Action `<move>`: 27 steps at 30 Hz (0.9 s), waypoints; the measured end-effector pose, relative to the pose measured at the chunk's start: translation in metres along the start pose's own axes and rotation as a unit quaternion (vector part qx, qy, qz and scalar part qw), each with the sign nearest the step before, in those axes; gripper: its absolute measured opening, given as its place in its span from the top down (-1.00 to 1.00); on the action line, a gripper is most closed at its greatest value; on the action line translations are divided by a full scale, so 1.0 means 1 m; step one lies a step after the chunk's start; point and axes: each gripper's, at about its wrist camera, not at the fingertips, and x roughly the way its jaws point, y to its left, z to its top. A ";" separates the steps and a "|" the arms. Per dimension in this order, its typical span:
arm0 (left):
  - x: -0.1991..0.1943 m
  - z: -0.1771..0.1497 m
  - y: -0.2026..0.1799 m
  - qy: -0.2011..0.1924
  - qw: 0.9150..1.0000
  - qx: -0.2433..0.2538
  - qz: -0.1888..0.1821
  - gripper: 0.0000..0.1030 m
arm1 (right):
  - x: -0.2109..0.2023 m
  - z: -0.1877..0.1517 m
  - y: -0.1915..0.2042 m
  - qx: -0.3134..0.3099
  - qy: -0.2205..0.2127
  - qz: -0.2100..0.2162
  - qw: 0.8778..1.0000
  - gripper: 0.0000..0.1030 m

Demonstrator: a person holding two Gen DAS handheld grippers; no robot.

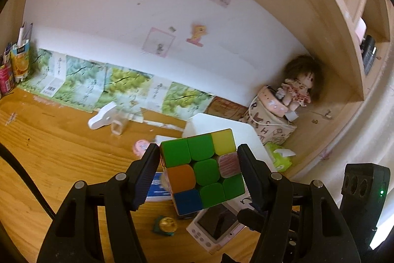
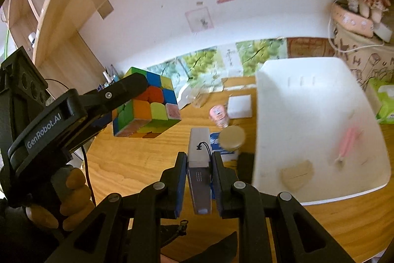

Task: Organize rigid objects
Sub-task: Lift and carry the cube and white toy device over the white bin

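Note:
My left gripper [image 1: 199, 164] is shut on a colour puzzle cube [image 1: 204, 169] and holds it in the air above the wooden desk [image 1: 61, 147]. In the right wrist view the same cube [image 2: 147, 107] hangs at the left in that gripper, a gloved hand under it. My right gripper [image 2: 198, 164] is shut on a slim silver-white bar with a black cord loop [image 2: 199, 164], lifted over the desk. A white tray [image 2: 320, 130] lies to the right, holding a pink pen [image 2: 347, 142] and a beige piece [image 2: 298, 174].
On the desk lie a calculator-like device [image 1: 216, 226], a gold-and-teal round thing [image 1: 167, 226], a small pink item [image 2: 219, 115], a white block [image 2: 240, 102] and a round lid [image 2: 232, 137]. A doll [image 1: 300, 85] sits on a patterned bag in the corner. Shelves rise at the right.

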 end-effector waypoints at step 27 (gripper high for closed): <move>0.092 -0.026 -0.100 0.044 0.999 0.004 0.006 -0.33 | -0.029 0.019 -0.140 0.024 0.018 -0.051 0.998 0.60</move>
